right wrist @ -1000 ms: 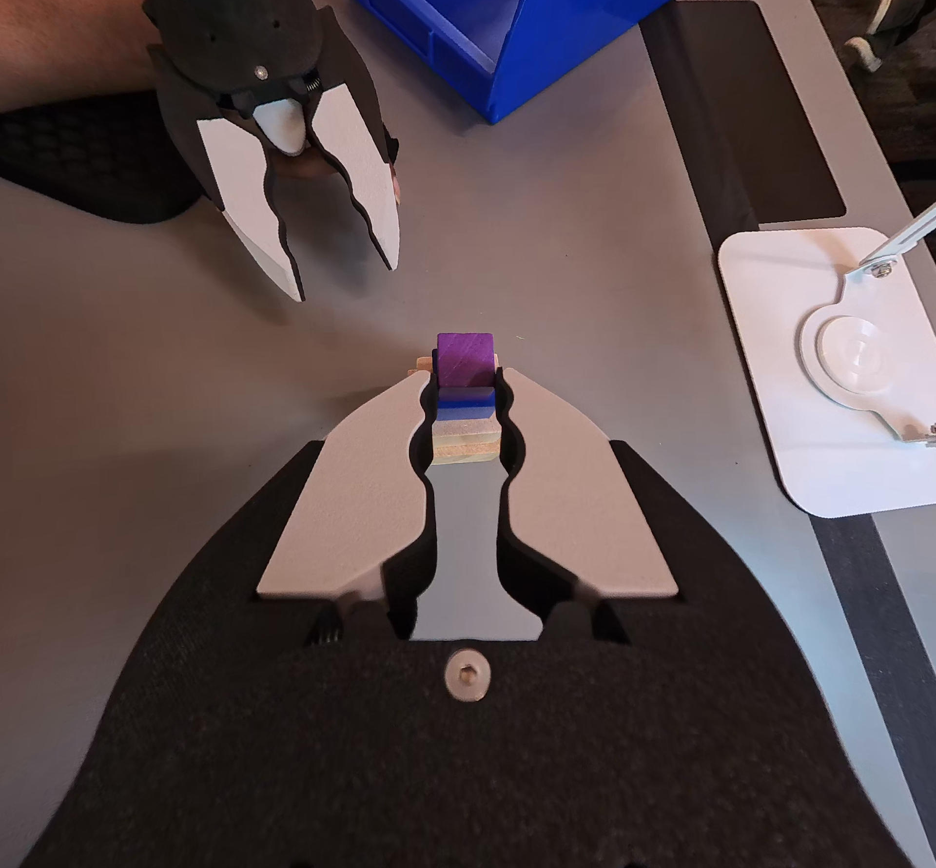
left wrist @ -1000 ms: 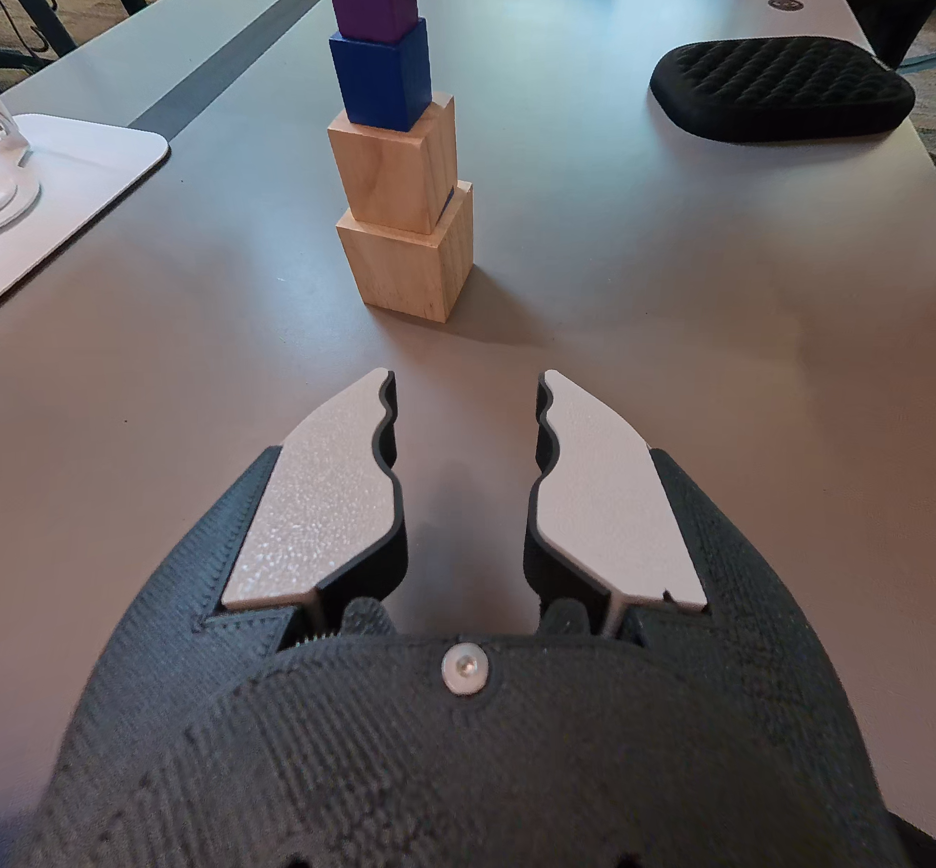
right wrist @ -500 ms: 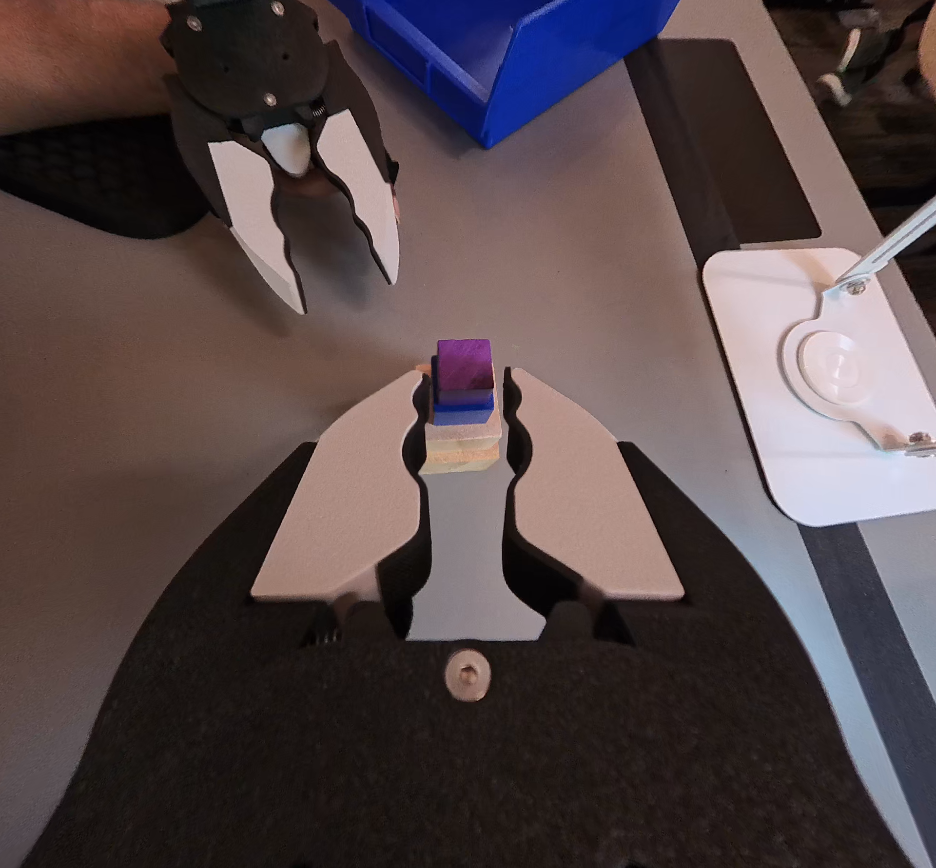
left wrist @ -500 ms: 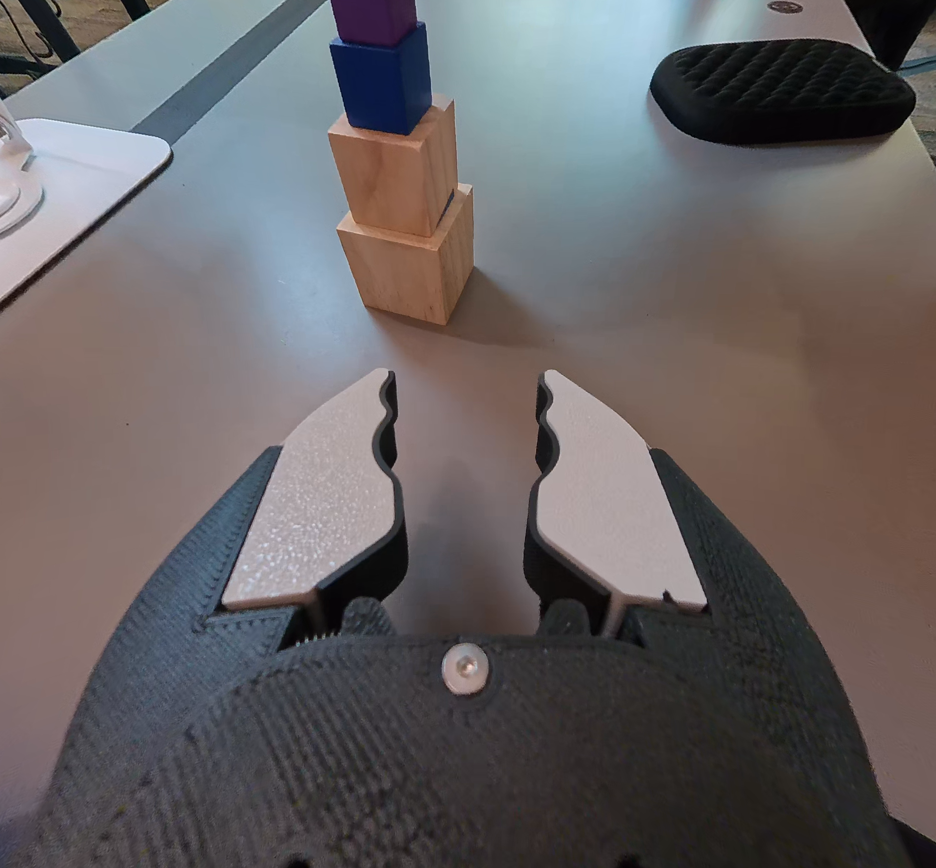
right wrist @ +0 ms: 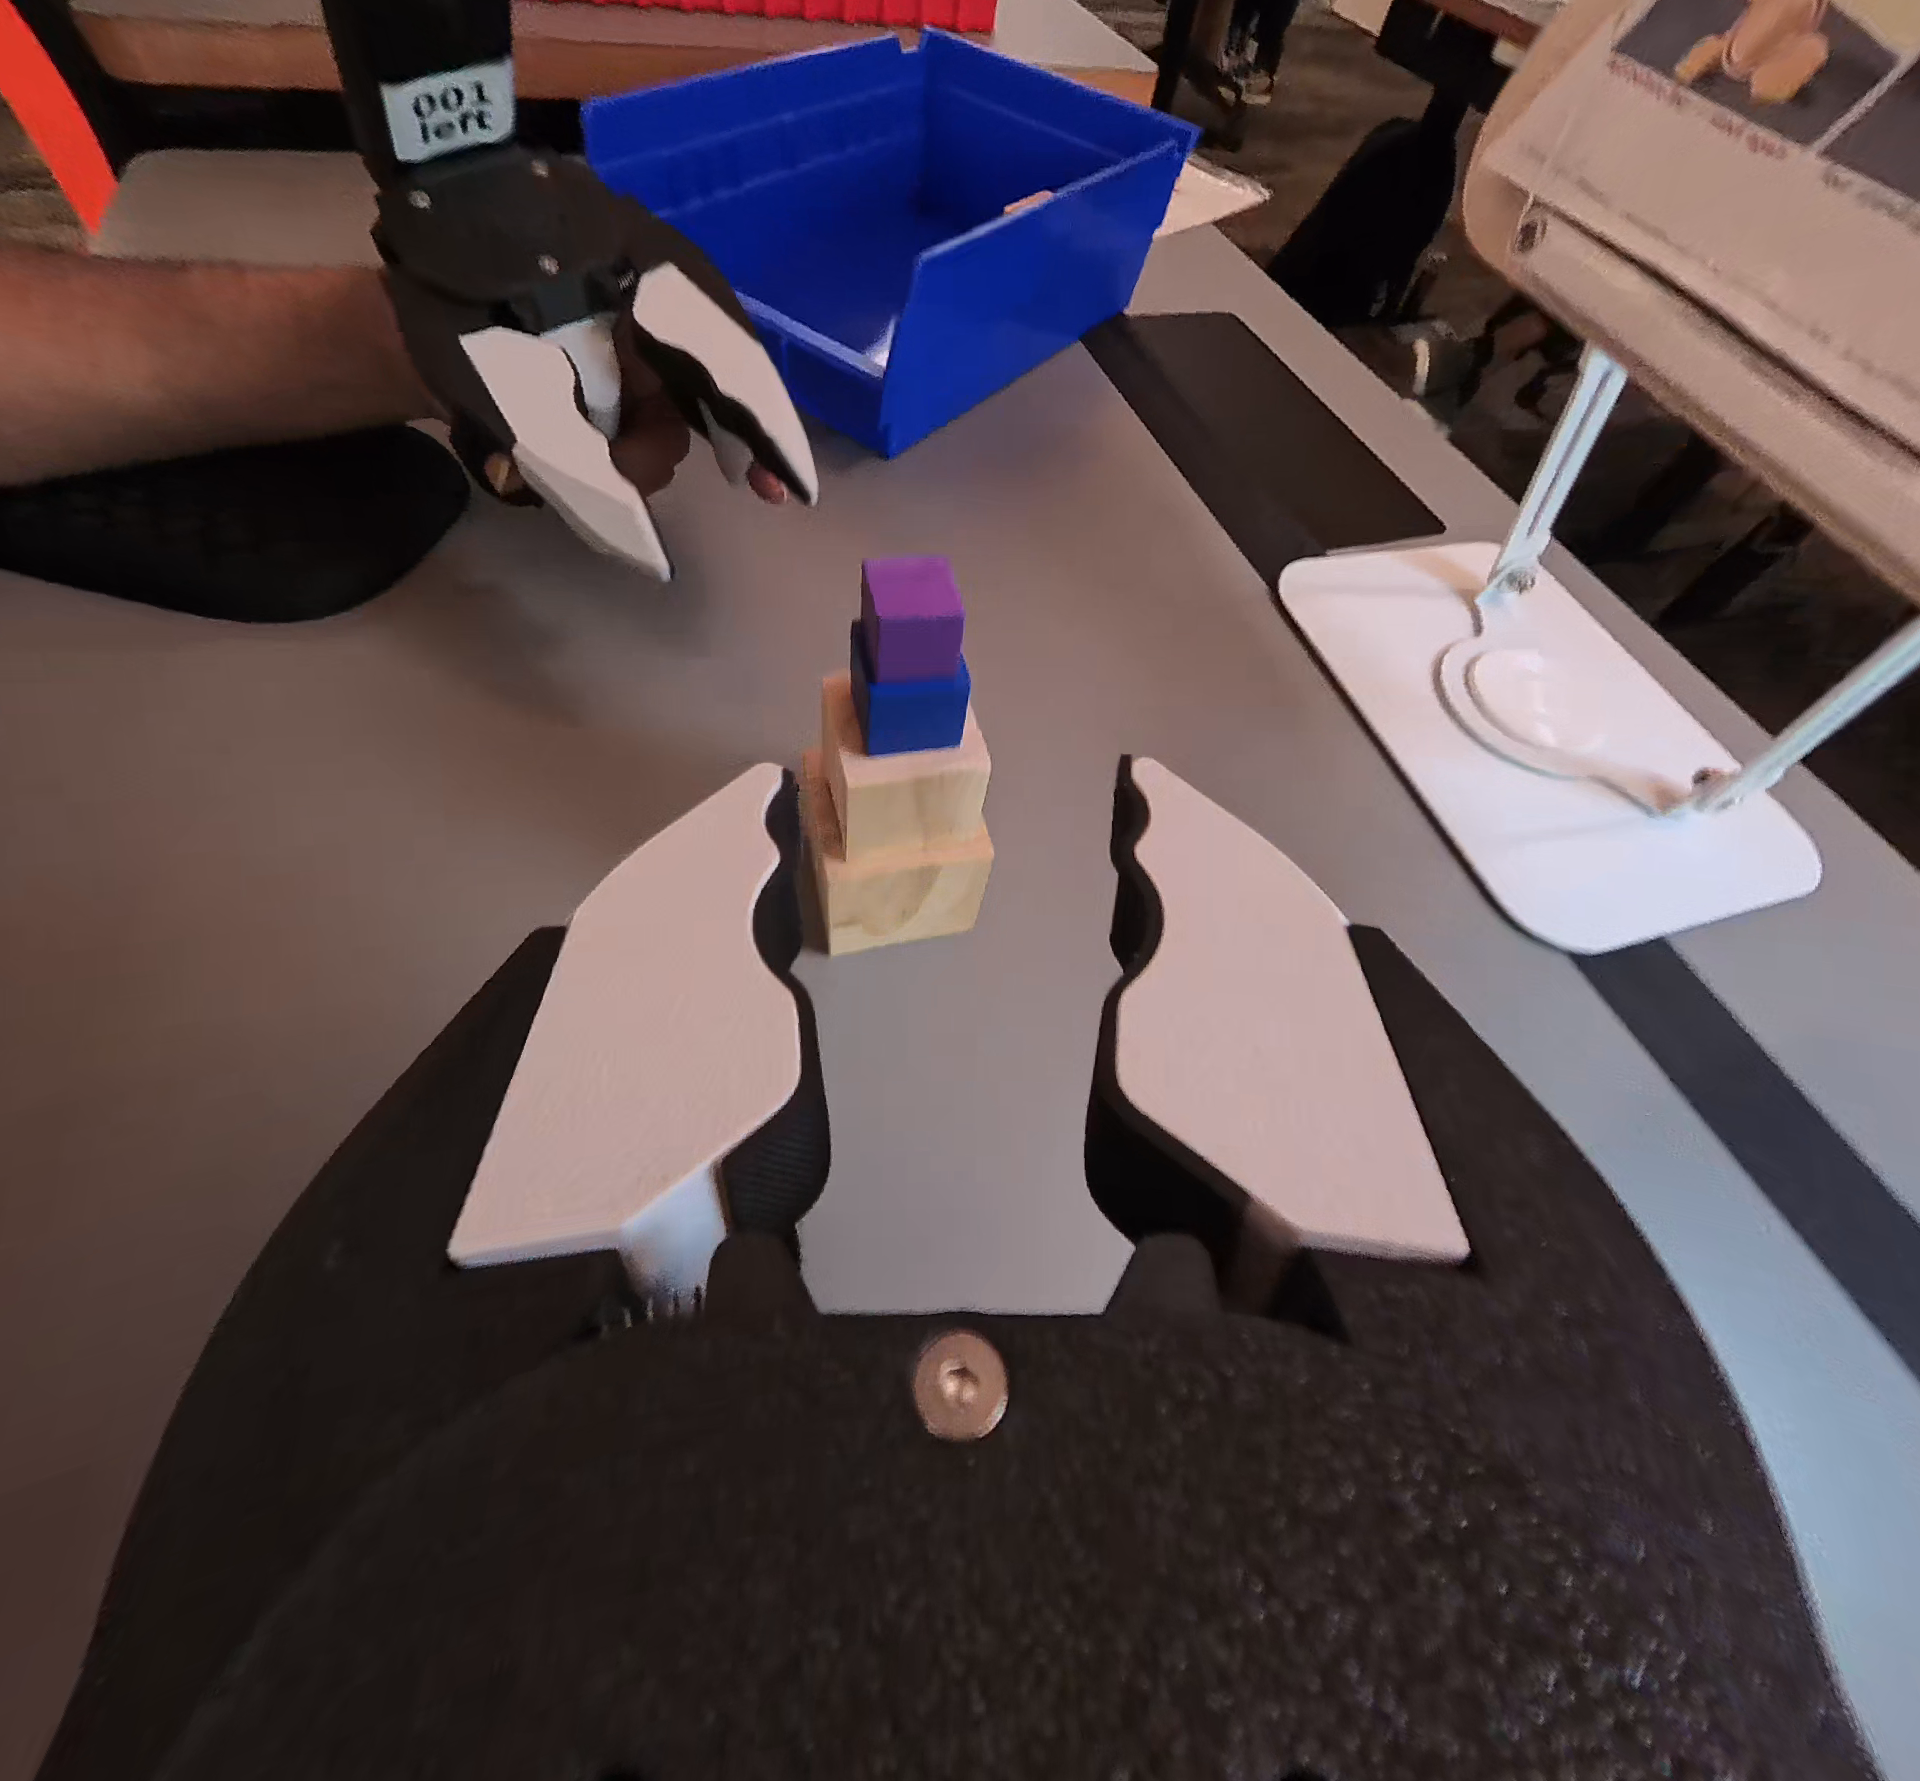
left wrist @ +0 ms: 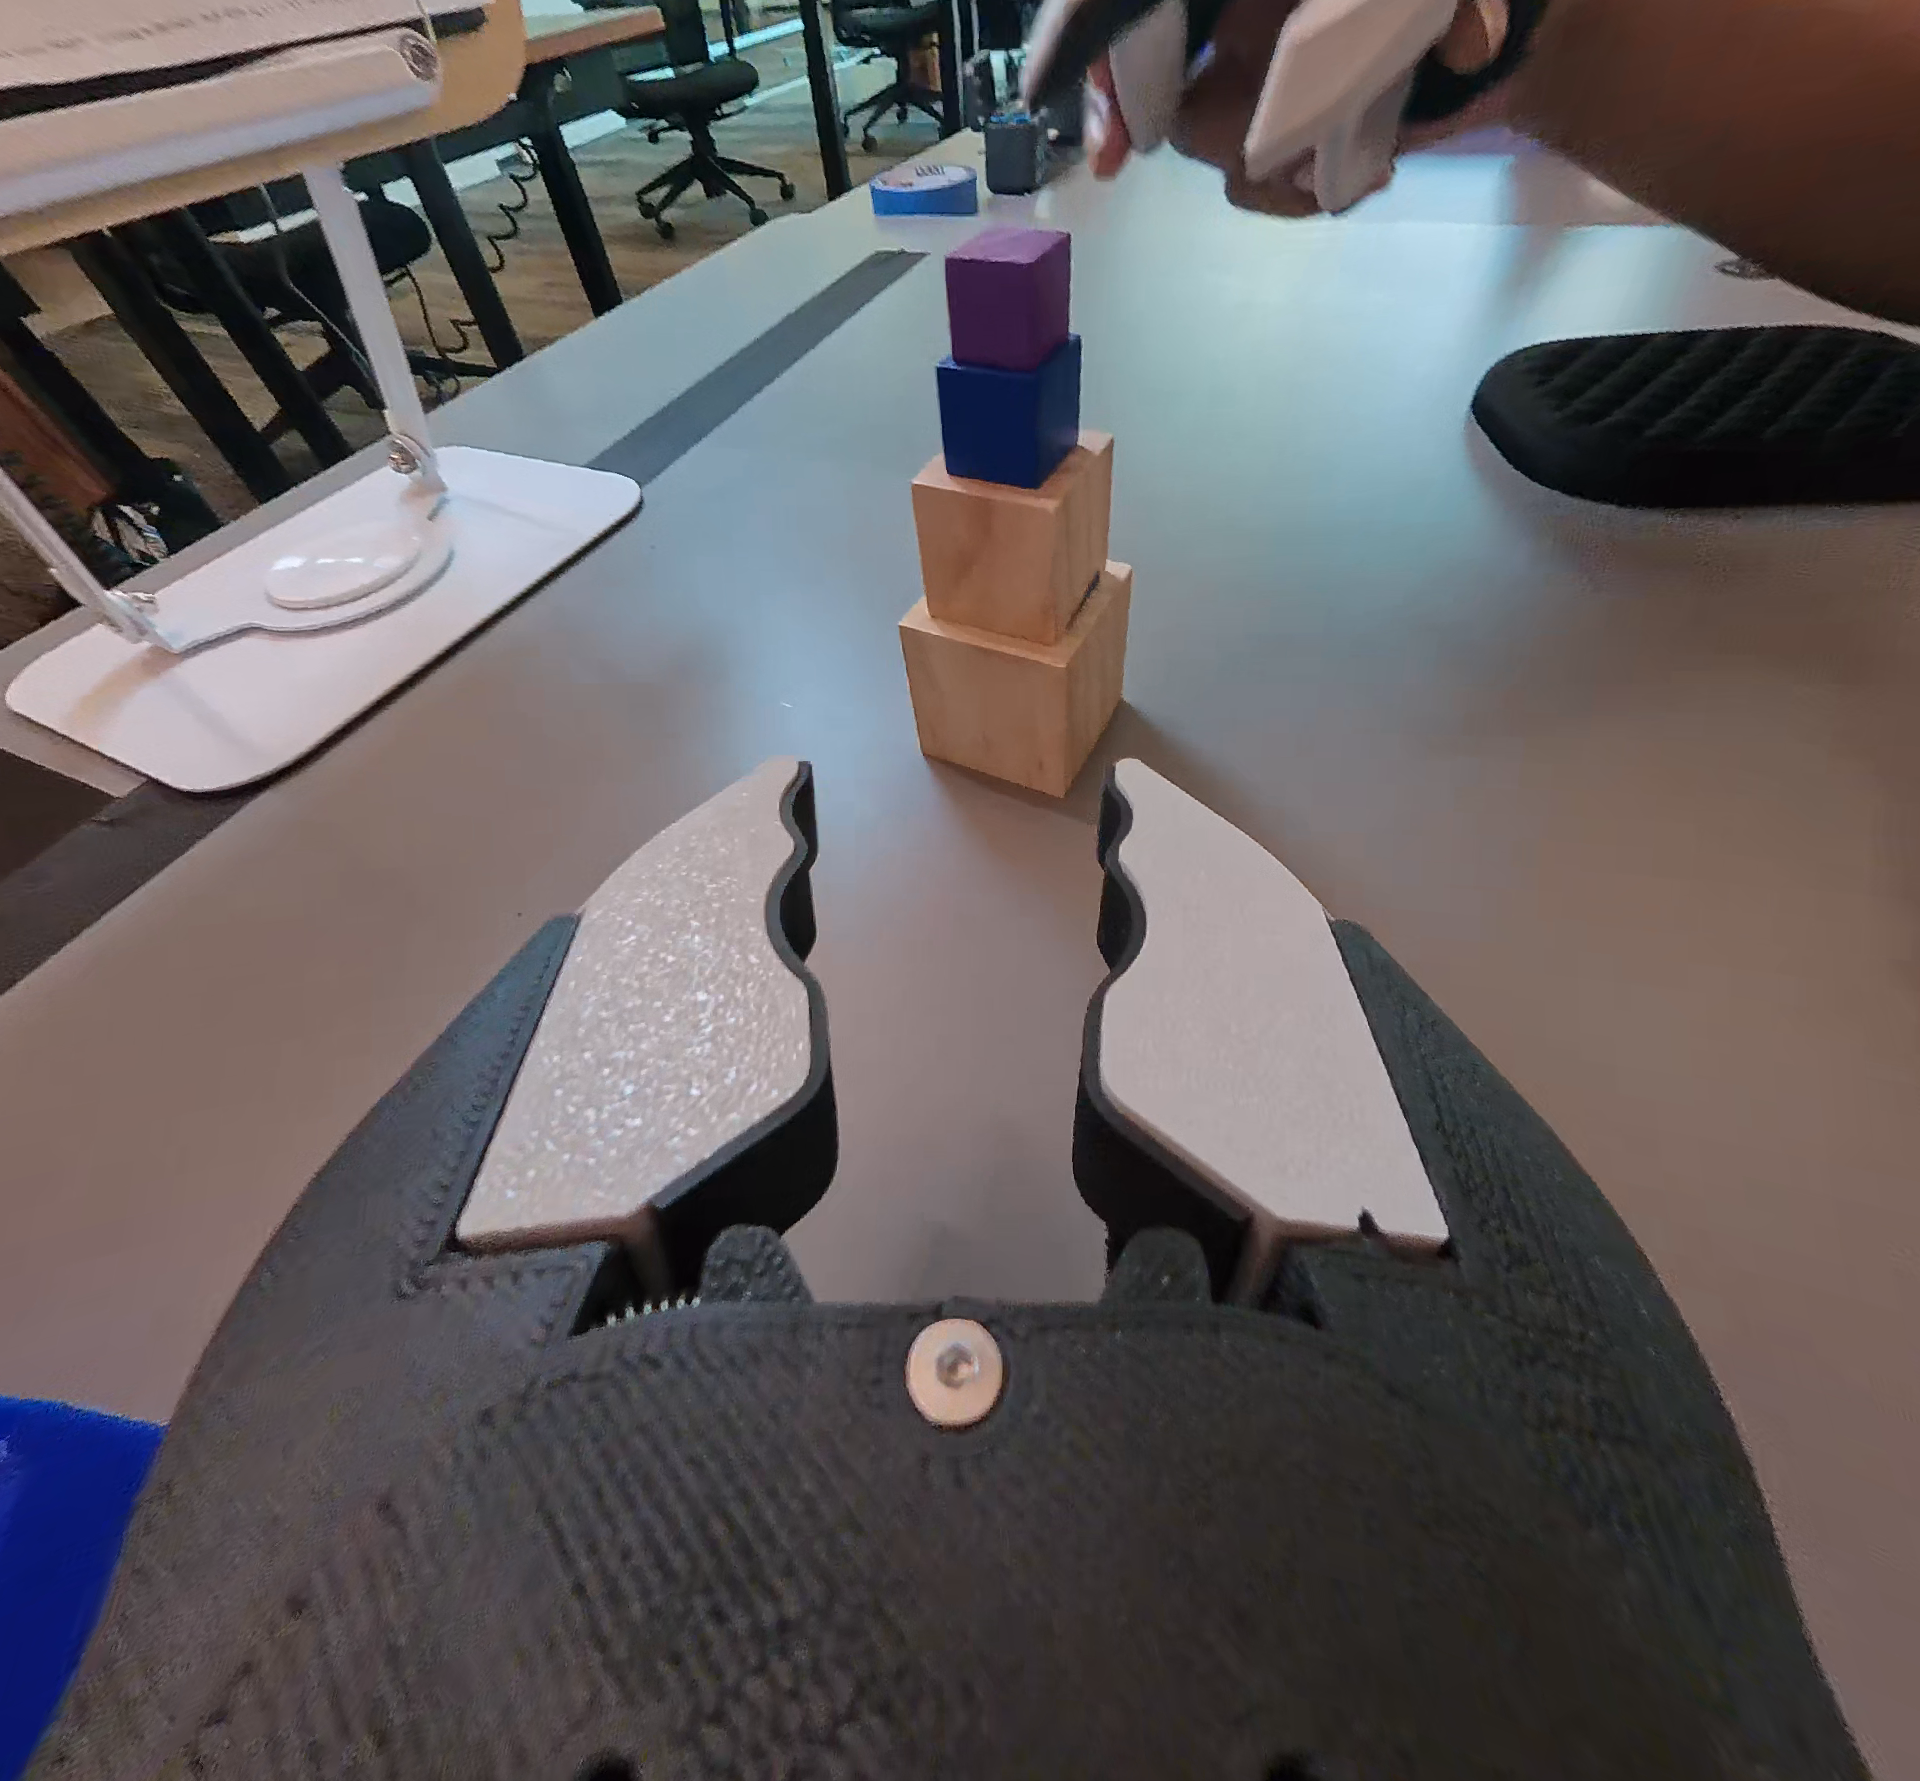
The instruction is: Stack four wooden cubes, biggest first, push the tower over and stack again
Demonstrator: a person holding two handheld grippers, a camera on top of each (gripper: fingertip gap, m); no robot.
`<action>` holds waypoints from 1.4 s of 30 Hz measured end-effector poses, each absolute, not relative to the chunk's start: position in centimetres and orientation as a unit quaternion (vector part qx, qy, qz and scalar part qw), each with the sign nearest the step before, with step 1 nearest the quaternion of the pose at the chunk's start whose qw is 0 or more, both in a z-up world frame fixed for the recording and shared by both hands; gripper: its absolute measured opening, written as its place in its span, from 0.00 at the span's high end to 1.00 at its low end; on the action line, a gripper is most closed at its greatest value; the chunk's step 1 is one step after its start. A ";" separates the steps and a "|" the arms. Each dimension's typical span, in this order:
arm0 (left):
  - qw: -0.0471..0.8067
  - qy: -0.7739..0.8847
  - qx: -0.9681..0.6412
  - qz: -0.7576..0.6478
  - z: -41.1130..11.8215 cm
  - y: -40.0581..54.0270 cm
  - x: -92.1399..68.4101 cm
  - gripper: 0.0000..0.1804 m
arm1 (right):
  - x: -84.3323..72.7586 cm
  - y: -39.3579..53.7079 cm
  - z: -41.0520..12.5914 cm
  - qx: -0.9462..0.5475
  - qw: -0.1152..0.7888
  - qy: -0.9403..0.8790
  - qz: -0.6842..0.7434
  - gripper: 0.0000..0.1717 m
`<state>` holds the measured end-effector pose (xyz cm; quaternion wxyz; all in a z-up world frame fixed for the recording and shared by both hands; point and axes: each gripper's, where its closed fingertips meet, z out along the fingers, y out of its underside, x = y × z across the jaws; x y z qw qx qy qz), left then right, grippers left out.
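Both my hand-held grippers gape empty; the tower looks light, rigid, tippy, so I'd nudge the purple cube.

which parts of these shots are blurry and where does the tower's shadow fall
Left wrist view: the right gripper and hand above the tower are motion-smeared, while the tower is sharp, its soft shadow falling right on the table. Right wrist view: the whole picture is slightly soft, the left gripper included; straight edges bow near the borders.
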<state>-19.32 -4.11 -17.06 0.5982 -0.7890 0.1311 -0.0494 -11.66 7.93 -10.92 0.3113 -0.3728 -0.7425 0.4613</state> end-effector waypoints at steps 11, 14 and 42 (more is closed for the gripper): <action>0.601 0.113 -0.790 -0.053 -17.7 -3.7 -19.6 0.71 | -7.7 9.8 -17.8 -0.424 0.303 -0.722 0.455 0.71; 0.588 0.121 -0.798 -0.059 -18.5 -3.5 -19.0 0.71 | -7.6 10.1 -18.4 -0.425 0.303 -0.724 0.451 0.74; 0.559 0.193 -0.796 -0.128 -19.5 -3.0 -13.9 1.00 | -7.0 8.1 -18.9 -0.382 0.294 -0.751 0.451 0.82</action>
